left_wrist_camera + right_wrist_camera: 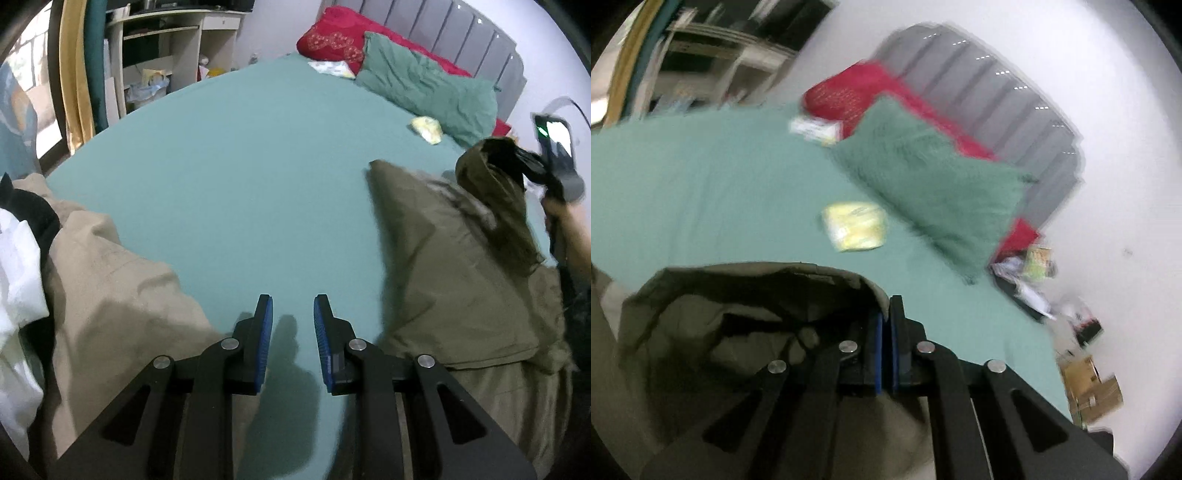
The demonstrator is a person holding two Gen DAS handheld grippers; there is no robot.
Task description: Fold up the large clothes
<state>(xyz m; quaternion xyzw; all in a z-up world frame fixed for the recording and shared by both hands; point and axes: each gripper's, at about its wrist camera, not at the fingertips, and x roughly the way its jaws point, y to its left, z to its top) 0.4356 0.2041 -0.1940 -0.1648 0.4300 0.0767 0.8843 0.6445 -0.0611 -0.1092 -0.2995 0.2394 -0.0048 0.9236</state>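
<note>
Olive garment point(461, 280) lies crumpled on the near right of the bed point(240, 147), one edge lifted off the sheet by your right gripper point(885, 317), whose fingers are clenched on a thin hem. Your left gripper point(293, 317) hangs over bare teal sheet, fingers parted and grasping nothing. That pinch takes in very little cloth, so a quick pull could slip the hem free, I judge, or drag the whole piece into a bunch, because nothing pins its other side. Watch the beige garment point(122, 295) and white cloth point(18, 280) at the left: they could get swept in. Fabric looks matte, woven, medium-weight, creased into soft ridges; the lifted part hangs like a hollow hood.
</note>
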